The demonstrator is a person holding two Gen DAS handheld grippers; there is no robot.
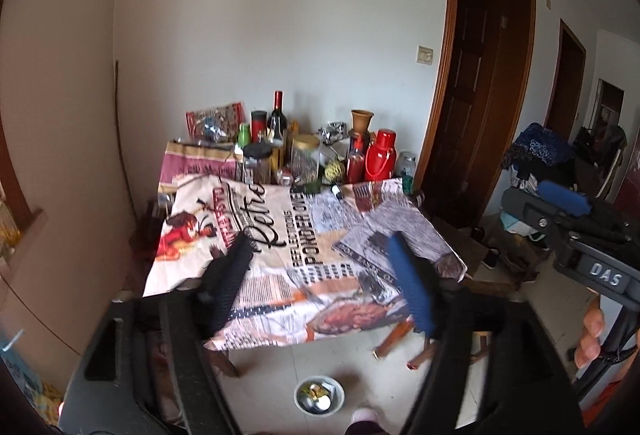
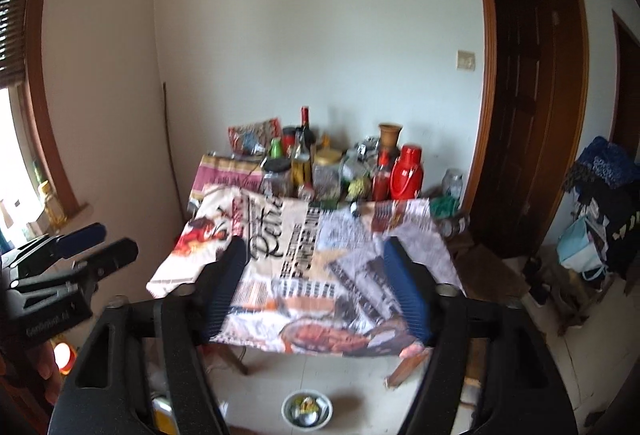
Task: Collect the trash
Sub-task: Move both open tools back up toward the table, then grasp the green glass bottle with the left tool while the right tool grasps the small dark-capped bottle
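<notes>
A small metal bowl [image 1: 319, 399] [image 2: 306, 411] with wrappers and scraps in it stands on the tiled floor, below the near edge of a table covered in a newspaper-print cloth [image 1: 320, 299] [image 2: 304, 299]. My left gripper [image 1: 320, 241] hangs above the table's near half, open, with nothing between its fingers. My right gripper [image 2: 314, 245] is raised over the same cloth, also open and empty. Each gripper shows in the other's view: the right gripper [image 1: 560, 203] at the right edge, the left gripper [image 2: 96, 243] at the left edge.
Bottles, jars, a red thermos [image 1: 380, 155] and a clay vase [image 1: 361, 121] crowd the table's far end by the wall. A dark wooden door [image 1: 480, 95] stands right of the table. Clothes and bags [image 2: 600, 195] pile up at far right. A person's fingers [image 1: 592, 339] grip the right handle.
</notes>
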